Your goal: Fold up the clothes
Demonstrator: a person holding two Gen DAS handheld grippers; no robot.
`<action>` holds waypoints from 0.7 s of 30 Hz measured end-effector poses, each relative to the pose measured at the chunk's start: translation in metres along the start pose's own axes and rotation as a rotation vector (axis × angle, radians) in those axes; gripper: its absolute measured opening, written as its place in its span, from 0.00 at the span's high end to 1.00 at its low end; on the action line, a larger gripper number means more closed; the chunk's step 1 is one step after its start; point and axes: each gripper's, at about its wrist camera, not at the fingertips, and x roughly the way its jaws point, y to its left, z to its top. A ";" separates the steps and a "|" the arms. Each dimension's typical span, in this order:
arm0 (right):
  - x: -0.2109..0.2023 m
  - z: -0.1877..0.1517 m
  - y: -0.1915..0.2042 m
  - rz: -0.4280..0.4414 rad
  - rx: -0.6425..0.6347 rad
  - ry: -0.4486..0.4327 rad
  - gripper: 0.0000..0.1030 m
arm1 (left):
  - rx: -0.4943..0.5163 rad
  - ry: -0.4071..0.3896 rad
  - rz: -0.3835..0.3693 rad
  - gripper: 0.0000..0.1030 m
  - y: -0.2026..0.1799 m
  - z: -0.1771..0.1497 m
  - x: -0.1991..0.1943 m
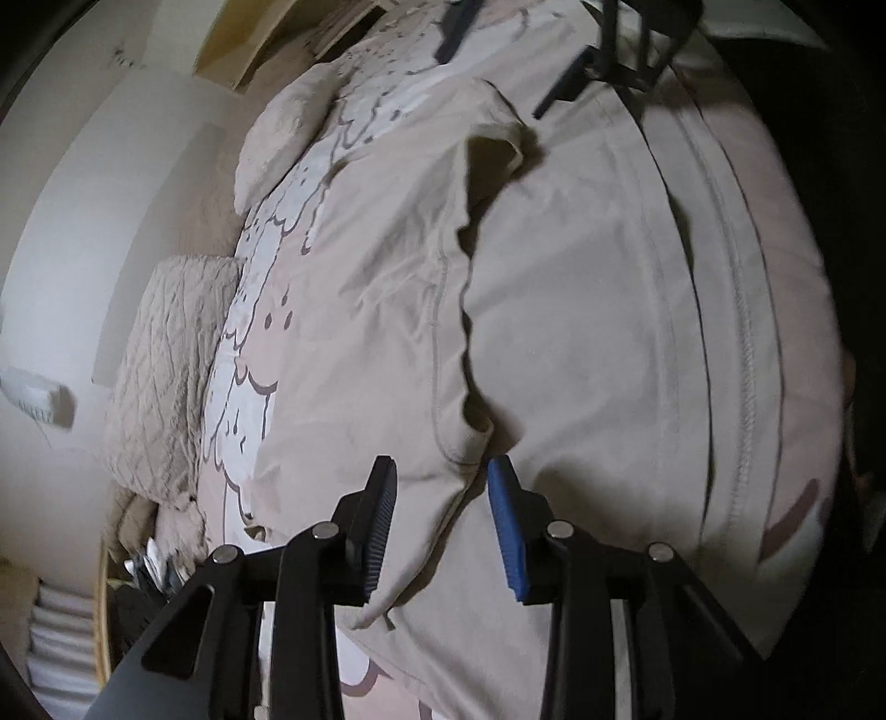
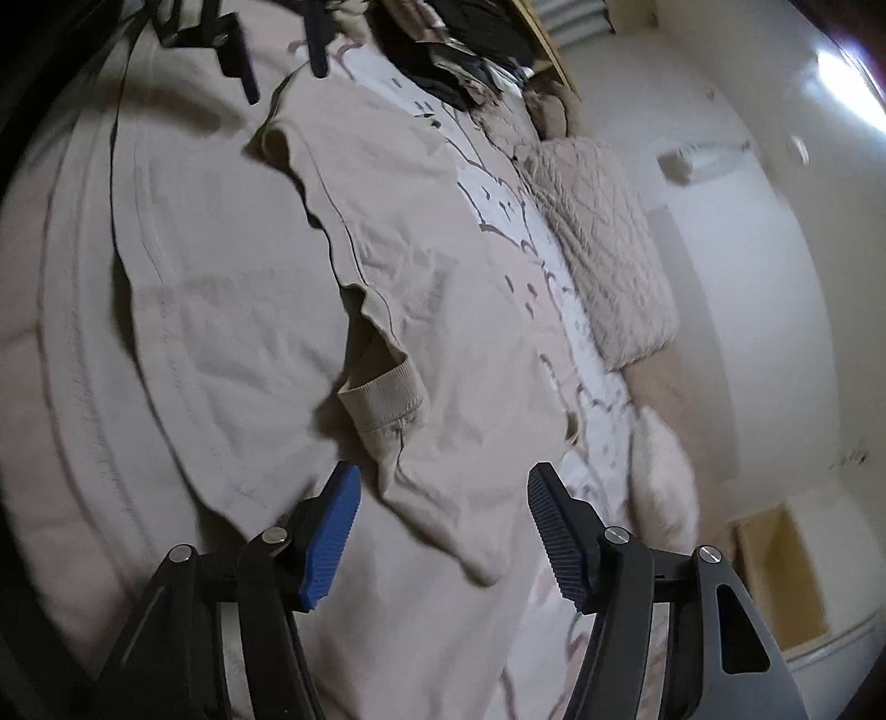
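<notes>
A beige T-shirt [image 1: 554, 310] lies spread on the bed, one part folded over itself with a seamed edge. My left gripper [image 1: 440, 471] is open, its blue pads on either side of a shirt corner just above the cloth. The right gripper [image 1: 603, 61] shows at the top of that view. In the right wrist view the same shirt [image 2: 266, 288] shows with its ribbed collar [image 2: 382, 393] and a sleeve in front. My right gripper [image 2: 443, 482] is open and empty over the sleeve. The left gripper [image 2: 243, 61] shows at the top.
The bed has a cover with a cloud print [image 1: 266, 310] [image 2: 498, 199]. A quilted pillow [image 1: 166, 376] [image 2: 603, 243] and a second pillow [image 1: 282, 138] lie beside the shirt. Dark clothes [image 2: 459, 50] are piled at the bed's far end. A wall runs alongside.
</notes>
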 end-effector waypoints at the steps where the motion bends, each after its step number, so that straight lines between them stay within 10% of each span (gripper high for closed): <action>1: 0.003 0.000 0.004 -0.007 -0.016 -0.003 0.39 | 0.017 0.005 0.009 0.67 -0.004 -0.001 0.003; 6: 0.023 0.004 0.023 -0.067 -0.089 -0.012 0.42 | 0.034 0.021 0.053 0.66 -0.015 -0.005 0.018; 14: 0.041 0.011 0.014 -0.061 -0.045 0.038 0.92 | -0.046 0.017 0.158 0.53 -0.006 0.005 0.036; 20: 0.027 0.014 -0.004 -0.079 -0.028 0.016 0.95 | -0.077 0.026 0.211 0.53 0.001 0.012 0.052; 21: 0.026 0.015 -0.007 -0.084 -0.028 0.014 0.95 | -0.091 0.032 0.202 0.67 0.004 0.012 0.054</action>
